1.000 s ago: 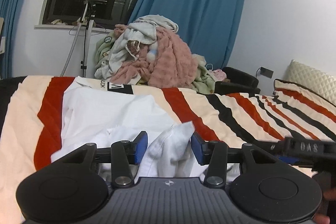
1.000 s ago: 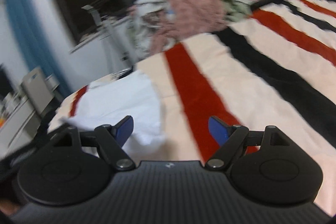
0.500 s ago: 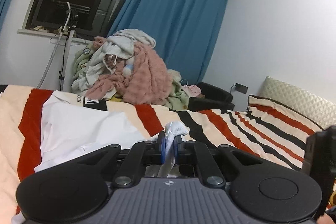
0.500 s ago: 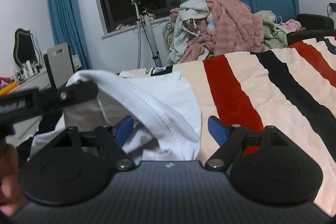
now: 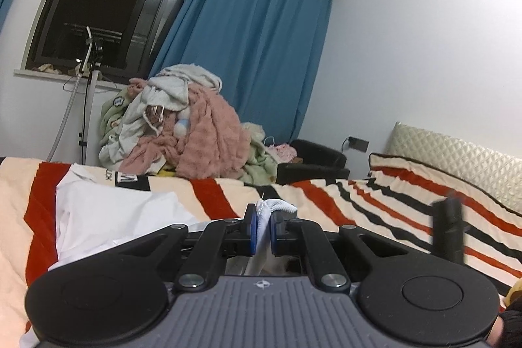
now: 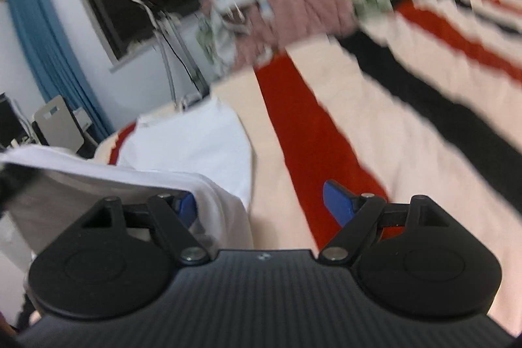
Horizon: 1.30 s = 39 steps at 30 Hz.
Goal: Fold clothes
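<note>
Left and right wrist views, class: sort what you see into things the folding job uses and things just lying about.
In use:
white garment
left gripper, shut on its hem
right gripper, jaws open
striped bedspread

Lying about:
clothes pile
blue curtain
black chair

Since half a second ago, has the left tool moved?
Yes. The left tool, shut on the white shirt, has tipped upward: the clothes pile and window sit lower in its view.
</note>
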### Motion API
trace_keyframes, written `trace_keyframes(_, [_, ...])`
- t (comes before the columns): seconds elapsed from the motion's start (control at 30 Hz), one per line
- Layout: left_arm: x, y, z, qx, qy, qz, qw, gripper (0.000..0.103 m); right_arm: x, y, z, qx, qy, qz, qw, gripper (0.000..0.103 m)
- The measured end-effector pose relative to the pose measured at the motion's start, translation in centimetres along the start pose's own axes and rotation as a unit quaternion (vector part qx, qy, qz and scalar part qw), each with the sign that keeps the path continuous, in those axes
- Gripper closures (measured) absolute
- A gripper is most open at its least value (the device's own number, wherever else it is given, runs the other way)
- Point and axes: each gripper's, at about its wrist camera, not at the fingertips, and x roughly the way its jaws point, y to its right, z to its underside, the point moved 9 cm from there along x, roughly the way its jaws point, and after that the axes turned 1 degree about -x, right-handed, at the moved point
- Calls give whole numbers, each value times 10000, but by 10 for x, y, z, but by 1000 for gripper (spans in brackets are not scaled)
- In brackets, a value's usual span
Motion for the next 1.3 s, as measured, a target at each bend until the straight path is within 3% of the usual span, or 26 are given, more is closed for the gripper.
trace_keyframes(0.17, [-18, -5, -11, -133, 220, -52, 9997, 95, 10, 14, 20, 366, -539, 139, 9978, 23])
trace_keyframes(0.27, [-29, -11, -18, -274, 337, -105, 9990, 95, 4, 19, 21, 536, -560, 164, 9969, 23])
trace_keyframes(0.37, [-44, -23, -25, -445, 416, -198, 9979, 95, -14, 16, 7, 334, -194, 228, 9990, 23])
trace_keyframes(0.47, [-61, -43, -31, -725, 512, -407, 9952, 95, -42, -3, -2, -491, 394, 391, 9973, 19])
trace_keyframes(0.6, [-80, -80, -37, -1234, 585, -865, 9868, 95, -61, -36, -3, -1749, 966, 399, 9790, 13])
trace_keyframes(0.7, [-85, -102, -32, -1359, 438, -1205, 9824, 95, -70, -34, -11, -1267, 1176, 20, 9849, 13])
trace_keyframes(0.77, [-85, -108, -22, -1473, 162, -1209, 9815, 95, -77, -28, -19, -842, 1361, -154, 9870, 13])
trace_keyframes(0.9, [-80, -105, -4, -1414, -254, -1238, 9819, 95, -78, -28, -22, -798, 1423, -140, 9865, 13])
trace_keyframes(0.97, [-78, -101, 4, -1316, -396, -1232, 9828, 90, -76, -28, -22, -790, 1412, -128, 9867, 13])
trace_keyframes(1.03, [-76, -96, 11, -1218, -538, -1225, 9835, 74, -75, -29, -22, -792, 1391, -145, 9870, 13])
trace_keyframes(1.1, [-68, -88, 16, -1131, -611, -1216, 9842, 66, -75, -30, -23, -800, 1364, -177, 9873, 13])
trace_keyframes(1.2, [-53, -82, 21, -973, -754, -1276, 9842, 43, -74, -29, -22, -804, 1337, -176, 9876, 13])
trace_keyframes(1.3, [-34, -79, 24, -758, -822, -1381, 9841, 36, -73, -30, -22, -804, 1337, -177, 9876, 13])
